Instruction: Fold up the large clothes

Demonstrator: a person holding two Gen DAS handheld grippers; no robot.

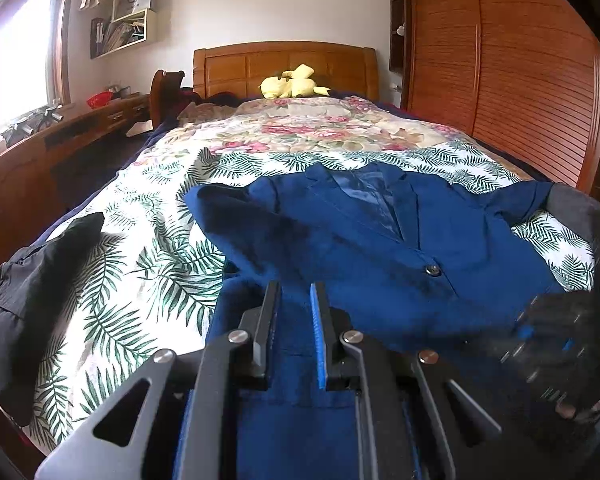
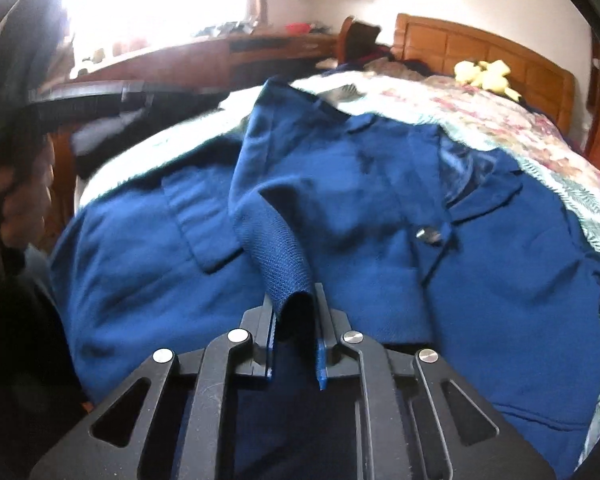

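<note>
A royal-blue woven blazer (image 1: pixel 380 240) lies spread, front up, on the near half of a wooden bed (image 1: pixel 286 66), its lapels pointing toward the carved headboard. Under the blazer is a white sheet printed with green palm fronds (image 1: pixel 140 264); beyond that, nearer the headboard, a cream quilt with pink roses (image 1: pixel 300 128). A pale yellow plush toy (image 1: pixel 292 84) sits right against the headboard. A crumpled black garment (image 1: pixel 32 288) lies on the bed's left edge, well apart from the blazer. Along the bed's left side runs a long wooden table (image 1: pixel 80 124) under a bright window, with white wall shelves (image 1: pixel 128 12) above it; along the bed's right side stands a slatted reddish-wood wardrobe (image 1: pixel 500 72).

The left gripper (image 1: pixel 296 300) is pressed nearly together on the blazer's lower hem. The right gripper (image 2: pixel 296 308) is pinching a raised fold of the blazer's blue cloth, sleeve-like in shape, lifted above the rest.
</note>
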